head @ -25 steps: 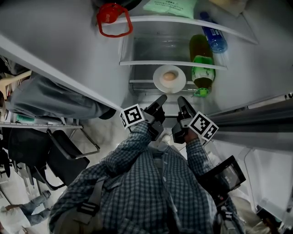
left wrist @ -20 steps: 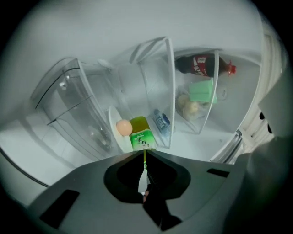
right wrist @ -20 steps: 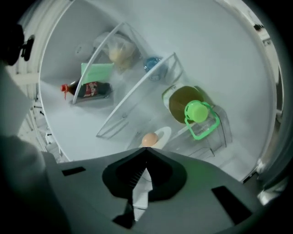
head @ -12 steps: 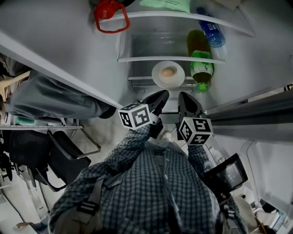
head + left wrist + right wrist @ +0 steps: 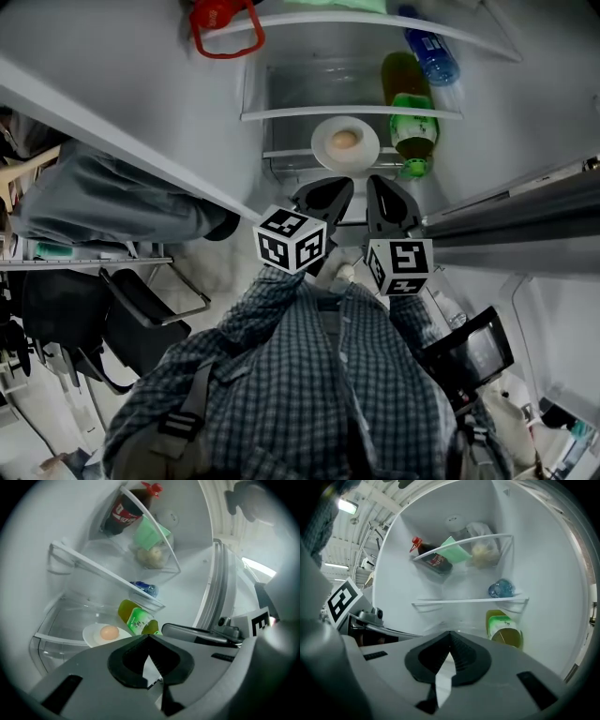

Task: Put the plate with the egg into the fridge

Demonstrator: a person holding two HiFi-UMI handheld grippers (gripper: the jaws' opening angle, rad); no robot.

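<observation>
Left claw [image 5: 339,187], right claw [image 5: 377,182] withdrew; plate [image 5: 323,150] beside green-labelled bottle [image 5: 413,132].

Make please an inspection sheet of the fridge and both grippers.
Surface: shelf holds the plate.
Job's things: plate on the shelf, egg on it.
Clutter: green bottle right of the plate; blue bottle one shelf up; red-capped bottle at the top.
Grippers: left gripper shut, empty; right gripper shut, empty; both short of the plate.
Cables: nothing seen.
Surroundings: black chair at the left.
</observation>
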